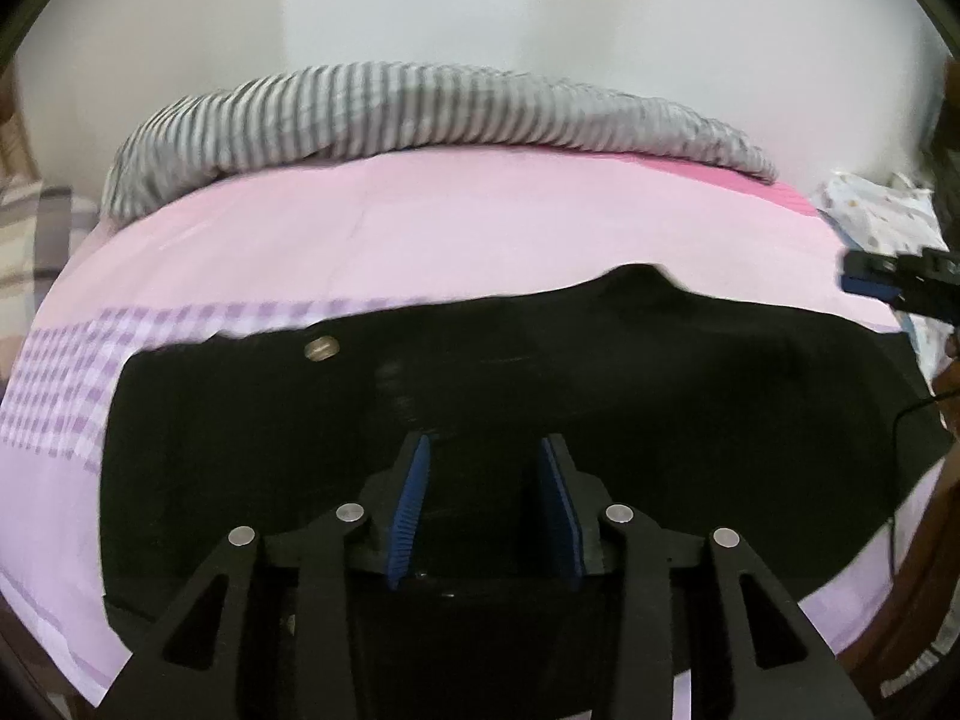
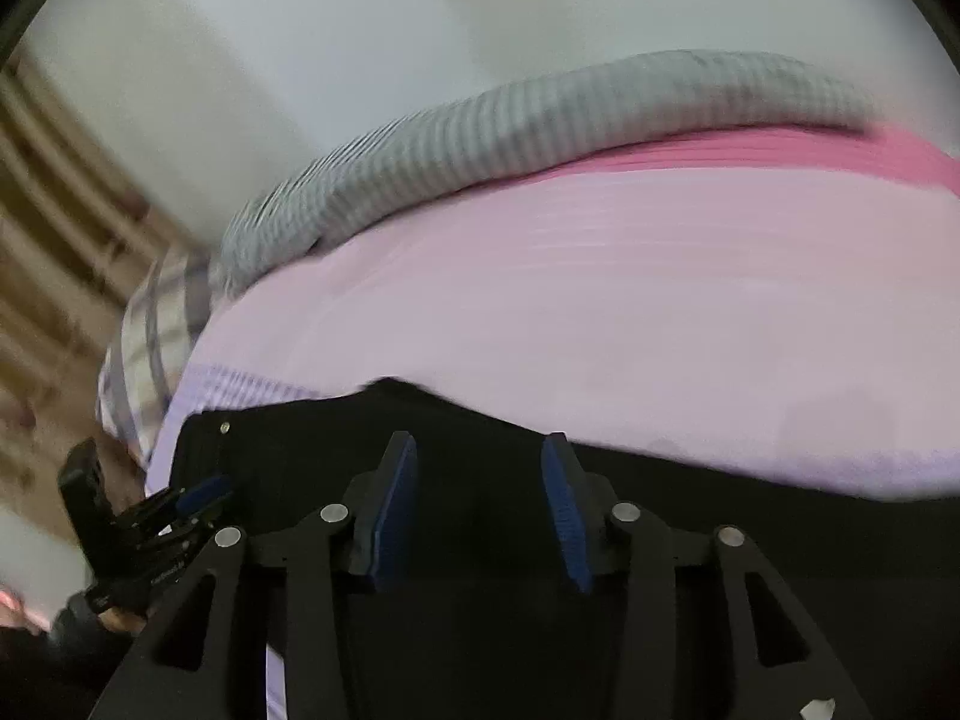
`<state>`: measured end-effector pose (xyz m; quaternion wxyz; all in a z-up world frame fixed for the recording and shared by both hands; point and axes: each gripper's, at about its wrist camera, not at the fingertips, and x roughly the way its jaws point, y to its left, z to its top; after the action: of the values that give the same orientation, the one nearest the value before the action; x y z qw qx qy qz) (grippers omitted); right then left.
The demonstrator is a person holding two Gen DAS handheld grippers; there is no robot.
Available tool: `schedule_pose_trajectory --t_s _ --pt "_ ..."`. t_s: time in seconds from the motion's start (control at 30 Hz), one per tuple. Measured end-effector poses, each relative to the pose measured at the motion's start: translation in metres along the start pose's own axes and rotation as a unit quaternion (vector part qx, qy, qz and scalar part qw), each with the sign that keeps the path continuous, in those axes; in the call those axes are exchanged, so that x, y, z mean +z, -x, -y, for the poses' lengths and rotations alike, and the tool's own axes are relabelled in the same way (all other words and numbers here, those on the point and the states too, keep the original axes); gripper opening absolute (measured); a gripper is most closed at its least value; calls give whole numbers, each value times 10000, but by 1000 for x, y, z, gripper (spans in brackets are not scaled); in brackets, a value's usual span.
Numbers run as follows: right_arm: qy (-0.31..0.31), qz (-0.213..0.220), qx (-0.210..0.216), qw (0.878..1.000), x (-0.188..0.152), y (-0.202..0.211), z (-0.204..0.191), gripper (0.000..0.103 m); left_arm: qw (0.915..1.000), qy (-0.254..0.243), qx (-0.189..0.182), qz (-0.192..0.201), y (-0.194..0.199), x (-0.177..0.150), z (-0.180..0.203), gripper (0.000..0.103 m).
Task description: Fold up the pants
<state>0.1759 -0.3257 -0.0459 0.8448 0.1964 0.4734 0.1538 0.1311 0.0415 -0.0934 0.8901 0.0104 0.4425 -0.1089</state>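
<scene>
Black pants (image 1: 540,396) lie spread on a pink bed sheet (image 1: 420,240), with a metal waist button (image 1: 321,350) at the far left edge. My left gripper (image 1: 486,450) is open, its blue pads apart, low over the middle of the pants and holding nothing. My right gripper (image 2: 479,450) is open too, over the pants (image 2: 720,516) near their far edge. It shows at the right edge of the left wrist view (image 1: 888,279). The left gripper shows at the lower left of the right wrist view (image 2: 198,495). The right wrist view is blurred.
A grey striped blanket (image 1: 420,114) lies rolled along the far side of the bed against a white wall. A plaid cloth (image 1: 36,234) sits at the left and a white patterned fabric (image 1: 876,216) at the right. A thin black cable (image 1: 900,420) hangs by the right edge.
</scene>
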Motion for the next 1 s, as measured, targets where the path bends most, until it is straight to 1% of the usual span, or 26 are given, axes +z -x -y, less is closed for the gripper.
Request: schedule_pose_trajectory --t_s 0.07,0.13,0.17,0.2,0.33,0.4,0.47,0.57,0.67,0.7,0.8,0.87,0.9,0.93,1.0 --pt "-430 195 -307 9984 -11 37 44 43 9998 -147 -125 19 1 2 16 43" --pt "-956 442 -721 9918 -30 81 98 43 9989 -371 -289 -7 -1 3 39 44" --pt "-1080 490 -834 9894 -36 92 113 43 9982 -478 -357 -24 -2 3 49 44" --pt "-1311 525 -1012 9848 -47 110 139 43 9977 -545 -410 -44 -3 4 56 44" --pt "-1967 509 -1484 9678 -80 152 213 43 9937 -684 -845 -268 -15 8 91 44" --pt "-2181 451 -1538 9627 -96 164 240 43 9920 -723 -966 -366 -21 11 106 44" --pt "-2300 381 -1589 9594 -106 166 257 43 9906 -796 -1021 -451 -28 13 121 44" --pt "-2418 321 -1385 9599 -115 168 276 43 9884 -906 -1084 -562 -36 17 140 44" --pt "-2395 246 -1260 9624 -122 162 285 43 9859 -982 -1168 -687 -42 19 156 44" --pt "-2371 319 -1208 9634 -123 163 284 43 9854 -1014 -1167 -717 -44 17 161 44" --pt "-2316 319 -843 9686 -128 160 281 43 9839 -1126 -1154 -766 -47 17 174 44" --pt "-2213 337 -762 9716 -130 159 279 43 9827 -1185 -1165 -820 -50 16 179 44" --pt "-2251 314 -516 9725 -133 158 280 41 9824 -1196 -1157 -842 -51 15 181 44" --pt "-2266 331 -388 9727 -135 156 280 40 9822 -1201 -1157 -870 -53 15 183 44" --pt "-2173 394 -300 9749 -137 155 279 40 9817 -1199 -1158 -921 -57 14 186 44"
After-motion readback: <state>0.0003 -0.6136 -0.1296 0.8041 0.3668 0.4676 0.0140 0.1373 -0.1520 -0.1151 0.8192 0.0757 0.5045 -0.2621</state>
